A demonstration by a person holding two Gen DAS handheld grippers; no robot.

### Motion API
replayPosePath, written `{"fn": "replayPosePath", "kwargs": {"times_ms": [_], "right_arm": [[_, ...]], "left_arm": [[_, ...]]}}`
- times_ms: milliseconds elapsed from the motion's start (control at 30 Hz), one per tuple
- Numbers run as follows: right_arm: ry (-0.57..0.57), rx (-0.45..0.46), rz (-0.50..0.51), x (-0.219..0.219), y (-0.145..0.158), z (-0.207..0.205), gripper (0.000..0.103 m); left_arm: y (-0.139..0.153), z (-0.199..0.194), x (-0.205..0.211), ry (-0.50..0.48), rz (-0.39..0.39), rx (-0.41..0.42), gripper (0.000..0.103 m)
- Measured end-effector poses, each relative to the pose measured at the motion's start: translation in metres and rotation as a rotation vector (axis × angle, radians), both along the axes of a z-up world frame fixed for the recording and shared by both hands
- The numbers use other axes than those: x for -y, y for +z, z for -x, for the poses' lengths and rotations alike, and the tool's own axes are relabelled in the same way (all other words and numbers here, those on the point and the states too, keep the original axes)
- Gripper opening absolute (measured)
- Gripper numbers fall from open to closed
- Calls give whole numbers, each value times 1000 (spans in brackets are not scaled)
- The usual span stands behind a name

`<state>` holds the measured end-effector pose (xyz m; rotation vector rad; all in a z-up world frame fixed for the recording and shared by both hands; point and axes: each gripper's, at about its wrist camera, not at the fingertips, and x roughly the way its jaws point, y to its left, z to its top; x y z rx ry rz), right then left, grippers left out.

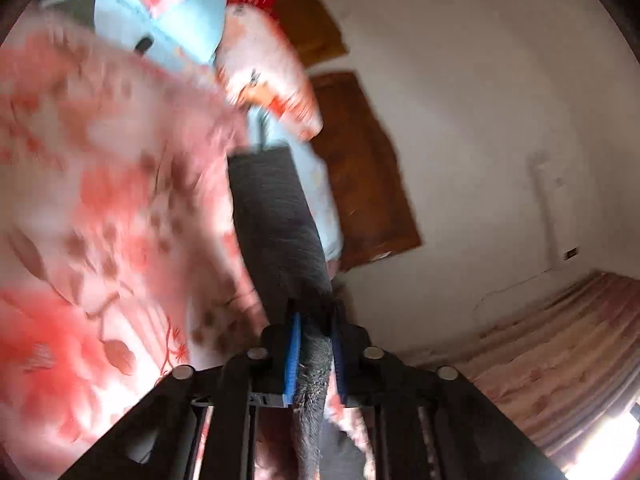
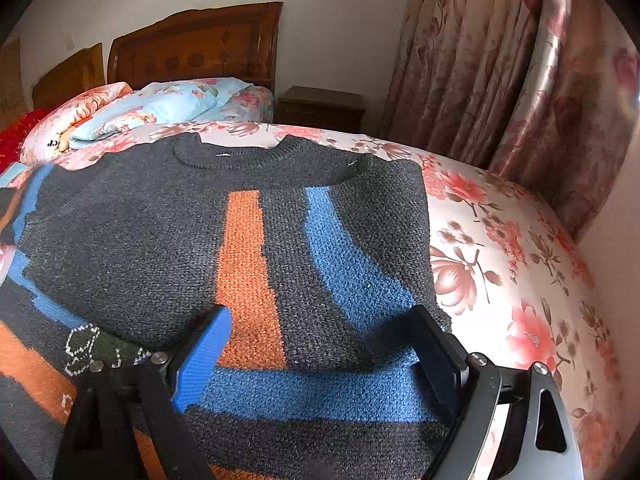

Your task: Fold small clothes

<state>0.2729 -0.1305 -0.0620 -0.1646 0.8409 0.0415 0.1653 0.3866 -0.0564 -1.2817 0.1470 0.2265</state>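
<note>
A dark grey knitted sweater with orange and blue stripes lies flat on the floral bedsheet, neck away from me. Its right sleeve is folded across the lower body. My right gripper is open, its jaws wide apart just above the sweater's lower middle, holding nothing. In the blurred, tilted left wrist view, my left gripper is shut on a dark grey strip of the sweater, which stretches away from the blue pads.
Pillows and a folded blue floral quilt lie at the bed's head by a wooden headboard. A dark nightstand stands beside it. Floral curtains hang on the right. The bed edge drops off at the right.
</note>
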Motion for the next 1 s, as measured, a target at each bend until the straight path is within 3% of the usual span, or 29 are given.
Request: {"fn": "replayPosePath", "kwargs": {"times_ms": [133,233,367,400,433,533,600,633,767,833,933,1000], "right_arm": [[6,-1,-12,1,0,0,103],[8,1,-21,3,1,0,103],[7,7,-32,4,2,1,103],[6,8,-33,4,2,1,103],[5,8,-33,4,2,1,103],[5,13,-43,6,3,2,103],[6,17,-60,9,4,3,103],[6,18,-67,10,4,3,103],[9,18,-73,10,4,3,103],[11,19,-80,11,4,3,103],[13,18,-87,11,3,2,103],[15,15,-85,11,3,2,103]], "left_arm": [[45,4,24,-96,-161,-8,5],[97,-16,90,-244,-414,24,5],[139,-43,194,-488,-639,126,6],[140,-46,206,-508,-653,132,8],[137,-51,214,-524,-649,137,10],[105,-62,210,-518,-504,63,33],[69,-61,191,-488,-385,-33,33],[57,-61,187,-476,-363,-69,34],[-1,-13,136,-324,-226,-207,36],[-22,14,107,-223,-146,-248,38],[-57,43,60,-83,35,-291,38],[-60,47,47,-50,58,-278,38]]}}
